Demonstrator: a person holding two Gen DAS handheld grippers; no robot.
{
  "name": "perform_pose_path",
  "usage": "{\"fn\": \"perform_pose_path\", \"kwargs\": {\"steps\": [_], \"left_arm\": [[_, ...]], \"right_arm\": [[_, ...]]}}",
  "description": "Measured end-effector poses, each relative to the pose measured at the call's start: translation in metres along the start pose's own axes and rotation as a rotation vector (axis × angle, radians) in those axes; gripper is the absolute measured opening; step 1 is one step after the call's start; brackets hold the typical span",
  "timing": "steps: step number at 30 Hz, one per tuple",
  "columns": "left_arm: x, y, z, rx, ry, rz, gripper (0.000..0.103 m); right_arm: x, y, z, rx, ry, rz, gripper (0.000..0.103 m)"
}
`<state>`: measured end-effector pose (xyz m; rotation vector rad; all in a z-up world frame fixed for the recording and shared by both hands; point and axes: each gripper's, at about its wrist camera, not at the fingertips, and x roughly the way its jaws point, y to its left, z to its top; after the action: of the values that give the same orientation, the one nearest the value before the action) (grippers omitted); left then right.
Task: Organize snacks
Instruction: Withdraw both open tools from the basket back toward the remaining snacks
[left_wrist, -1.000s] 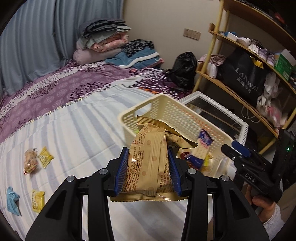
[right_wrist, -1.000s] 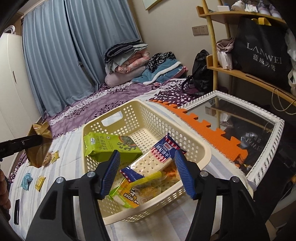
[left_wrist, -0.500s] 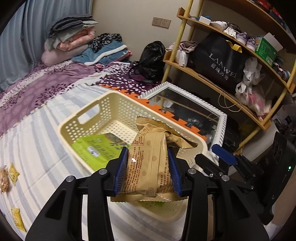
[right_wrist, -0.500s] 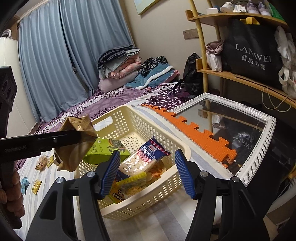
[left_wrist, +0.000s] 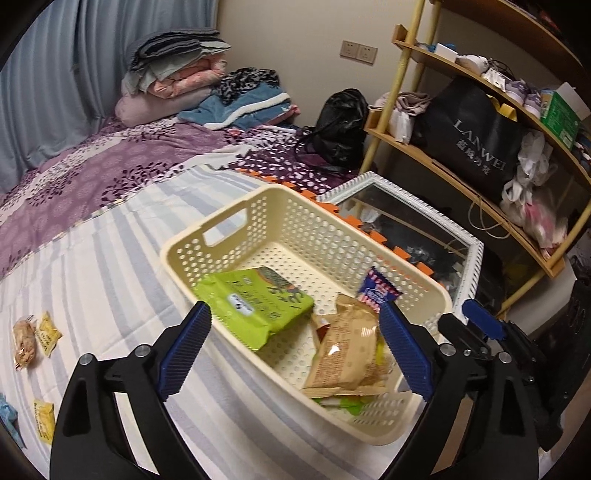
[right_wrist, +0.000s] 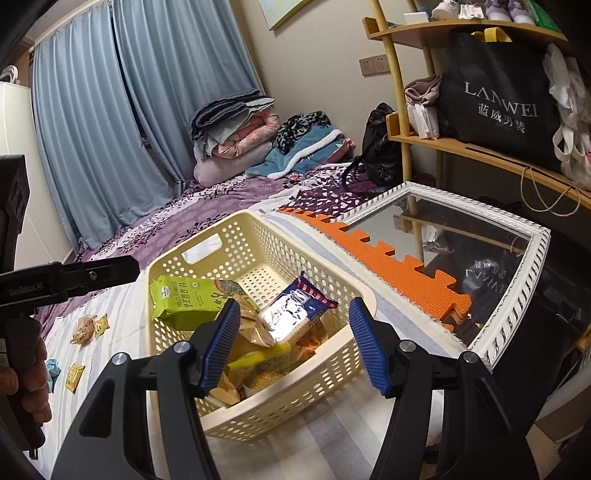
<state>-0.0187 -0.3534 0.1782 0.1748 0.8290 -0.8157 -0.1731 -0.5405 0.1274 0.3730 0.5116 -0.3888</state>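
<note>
Left gripper (left_wrist: 295, 347) jaws are opening, empty, above the basket (left_wrist: 221, 236); the brown packet (left_wrist: 343, 354) lies inside, so lift straight clear of the rim.

A cream perforated plastic basket (right_wrist: 354, 295) sits on the striped bedsheet (right_wrist: 325, 446), beside an orange foam puzzle mat (right_wrist: 388, 254) and a white-framed mirror (right_wrist: 532, 240). Inside lie a lime-green snack packet (right_wrist: 184, 299), a blue-and-red cracker pack (right_wrist: 295, 314) and a yellow snack bag (right_wrist: 255, 362). The right hand-held gripper (right_wrist: 293, 347), its blue pads apart and empty, hovers at the basket's near rim. At the left edge, the left hand-held gripper (right_wrist: 110, 273) reaches toward the basket; its jaws are opening. Small wrapped snacks (right_wrist: 88, 328) lie on the sheet.
</note>
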Motion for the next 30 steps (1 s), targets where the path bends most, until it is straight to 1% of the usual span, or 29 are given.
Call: {"fn": "perform_pose_path", "kwargs": {"steps": [2, 8, 15, 24, 26, 30], "left_arm": [[-0.002, 0.005, -0.001, -0.006, -0.003, 0.017, 0.098], [-0.01, 0.016, -0.005, -0.016, -0.008, 0.052, 0.099], [-0.024, 0.036, -0.014, -0.01, -0.033, 0.136, 0.1], [-0.049, 0.083, -0.026, -0.096, -0.055, 0.203, 0.1], [-0.055, 0.093, -0.029, -0.113, -0.061, 0.217, 0.1], [-0.068, 0.119, -0.037, -0.161, -0.074, 0.248, 0.1]], "right_arm": [[0.0, 0.002, 0.0, -0.004, 0.0, 0.004, 0.061], [-0.001, 0.011, 0.001, -0.01, 0.001, 0.021, 0.062], [0.0, 0.034, 0.003, -0.043, 0.006, 0.059, 0.062], [0.002, 0.077, 0.002, -0.117, 0.023, 0.136, 0.062], [0.002, 0.089, 0.001, -0.133, 0.027, 0.155, 0.067], [0.002, 0.111, -0.001, -0.17, 0.036, 0.191, 0.068]]}}
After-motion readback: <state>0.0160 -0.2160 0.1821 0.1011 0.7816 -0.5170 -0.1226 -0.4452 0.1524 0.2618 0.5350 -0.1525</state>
